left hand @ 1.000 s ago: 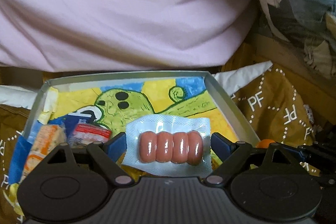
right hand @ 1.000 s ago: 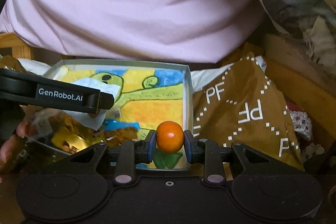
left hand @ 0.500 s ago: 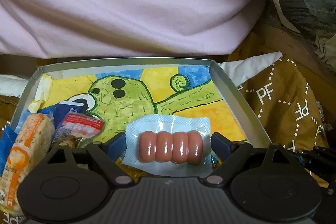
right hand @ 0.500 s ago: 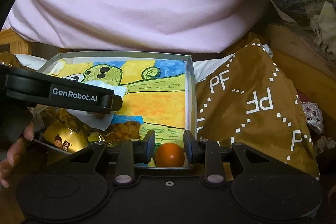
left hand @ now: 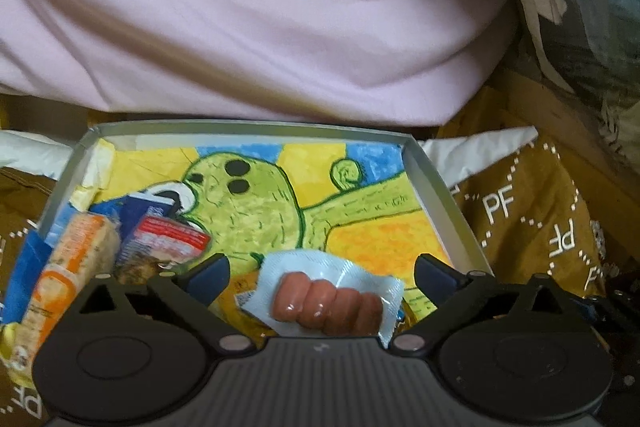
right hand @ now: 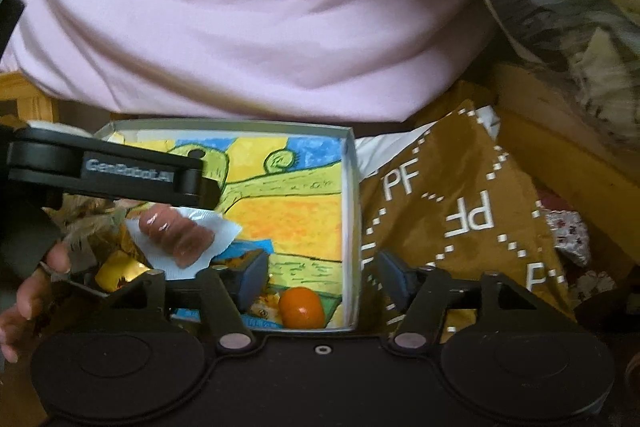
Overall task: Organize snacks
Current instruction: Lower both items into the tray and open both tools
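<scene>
Each camera sits on the back of its own hand-held gripper and looks forward along the fingers, slightly downward, close over a shallow box (left hand: pixel 440 187) with a cartoon-painted floor. Both face the person's pink shirt (left hand: pixel 256 19) just beyond the box's far wall. The right view sits further right and catches the left hand-held gripper (right hand: pixel 120 179) crossing its left side. Both share the box (right hand: pixel 349 211), the shirt and the brown printed bag (right hand: pixel 460 211) on the right.

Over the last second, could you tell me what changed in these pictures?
Both grippers opened. The right gripper released the orange into the box; the left gripper let go of the sausage pack, which tilted. The box stayed put.
</scene>
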A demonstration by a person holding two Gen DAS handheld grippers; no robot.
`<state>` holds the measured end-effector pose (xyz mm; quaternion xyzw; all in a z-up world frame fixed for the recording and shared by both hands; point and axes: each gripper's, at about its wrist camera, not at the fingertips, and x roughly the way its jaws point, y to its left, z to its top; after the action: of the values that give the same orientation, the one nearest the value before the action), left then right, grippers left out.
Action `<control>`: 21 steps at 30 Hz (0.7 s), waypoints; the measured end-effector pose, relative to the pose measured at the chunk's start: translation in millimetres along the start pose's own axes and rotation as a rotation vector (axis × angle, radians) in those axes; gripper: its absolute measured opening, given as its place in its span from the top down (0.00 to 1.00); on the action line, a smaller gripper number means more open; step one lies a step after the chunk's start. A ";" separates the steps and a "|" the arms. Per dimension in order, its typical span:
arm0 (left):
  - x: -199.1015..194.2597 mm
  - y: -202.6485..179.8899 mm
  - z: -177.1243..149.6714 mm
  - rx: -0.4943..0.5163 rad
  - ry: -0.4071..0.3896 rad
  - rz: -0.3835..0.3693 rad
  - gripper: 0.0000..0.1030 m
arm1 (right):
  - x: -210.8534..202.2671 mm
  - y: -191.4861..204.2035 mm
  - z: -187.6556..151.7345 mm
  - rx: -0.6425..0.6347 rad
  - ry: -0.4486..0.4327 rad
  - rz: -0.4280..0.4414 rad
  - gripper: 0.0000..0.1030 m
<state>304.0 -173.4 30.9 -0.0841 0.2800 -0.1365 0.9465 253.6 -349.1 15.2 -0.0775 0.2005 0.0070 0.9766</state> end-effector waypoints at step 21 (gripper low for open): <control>-97.2 27.4 42.3 0.012 -0.162 0.080 0.01 | -79.8 10.2 56.6 0.086 -0.155 -0.031 0.02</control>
<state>254.9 -114.2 108.8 -0.0777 0.2050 -0.0929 0.9712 201.9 -328.9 96.4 -0.0377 0.1232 -0.0110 0.9916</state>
